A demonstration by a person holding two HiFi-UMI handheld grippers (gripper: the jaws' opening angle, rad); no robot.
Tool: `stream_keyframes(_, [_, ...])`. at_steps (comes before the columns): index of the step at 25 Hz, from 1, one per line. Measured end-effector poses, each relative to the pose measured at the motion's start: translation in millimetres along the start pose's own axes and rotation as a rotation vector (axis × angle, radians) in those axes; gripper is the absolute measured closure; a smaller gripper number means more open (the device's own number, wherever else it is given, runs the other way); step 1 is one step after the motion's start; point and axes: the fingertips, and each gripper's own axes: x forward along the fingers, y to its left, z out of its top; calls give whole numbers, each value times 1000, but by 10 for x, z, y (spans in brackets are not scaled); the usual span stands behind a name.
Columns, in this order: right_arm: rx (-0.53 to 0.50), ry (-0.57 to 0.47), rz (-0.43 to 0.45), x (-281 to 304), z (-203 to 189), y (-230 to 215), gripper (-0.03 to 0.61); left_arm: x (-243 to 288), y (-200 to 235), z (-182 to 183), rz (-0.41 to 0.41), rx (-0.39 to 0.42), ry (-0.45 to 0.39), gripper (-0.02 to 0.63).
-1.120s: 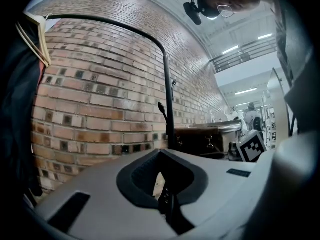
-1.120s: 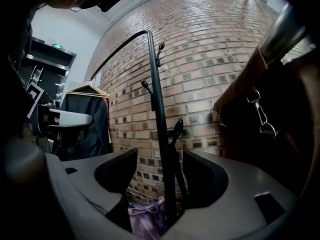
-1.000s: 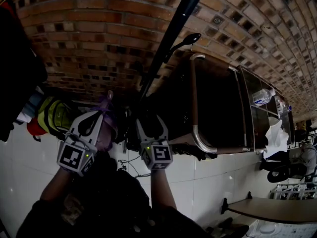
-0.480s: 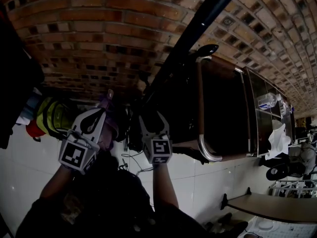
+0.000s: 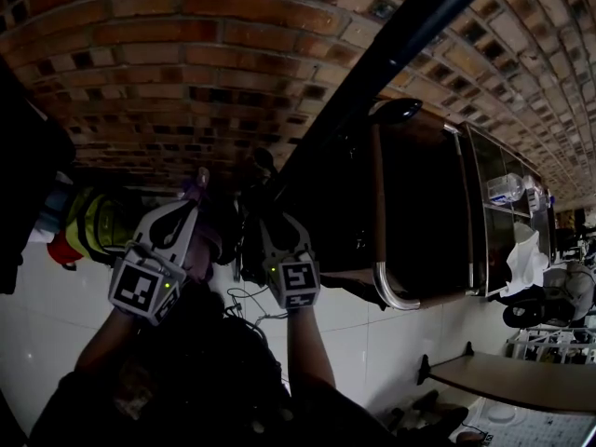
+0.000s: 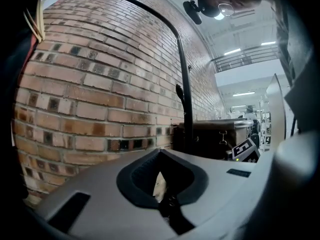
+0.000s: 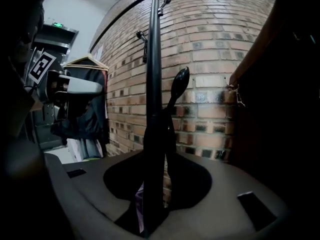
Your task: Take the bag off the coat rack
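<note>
The black coat rack pole (image 5: 391, 49) rises along the brick wall, with a knobbed hook (image 7: 180, 78) on it. A black bag strap (image 7: 159, 129) hangs from that hook and runs down between the jaws of my right gripper (image 7: 159, 159). Those jaws have just been closing and now grip the strap. In the head view the right gripper (image 5: 279, 223) is at the foot of the pole. My left gripper (image 5: 197, 200), just to its left, is shut, with a purple piece of the bag (image 5: 198, 188) at its tips. The bag's body is mostly lost in shadow.
A dark wooden cabinet (image 5: 419, 212) stands right of the pole against the brick wall (image 5: 186, 54). Clothes and a yellow-green item (image 5: 102, 217) hang or lie at the left. Cables (image 5: 244, 305) trail over the white tiled floor (image 5: 372, 324). A table edge (image 5: 512, 389) shows bottom right.
The right gripper's jaws have narrowed around the black strap. Both grippers have shifted a little toward the pole's base, and the pole sits further right in the head view.
</note>
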Motion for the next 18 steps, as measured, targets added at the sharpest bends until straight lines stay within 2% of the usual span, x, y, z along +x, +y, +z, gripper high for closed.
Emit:
stream_keyframes(5, [20, 9, -1, -31, -43, 22, 486, 34, -8, -16, -4, -4, 4, 595])
stream_keyframes(6, [16, 11, -4, -37, -42, 23, 518, 34, -8, -19, -4, -3, 5, 595])
stream_keyframes(13, [49, -3, -26, -83, -4, 40, 537, 12, -8, -41, -3, -10, 11, 595])
stream_keyframes(18, [160, -51, 8, -184, 104, 73, 545, 8, 24, -9, -6, 1, 3, 595])
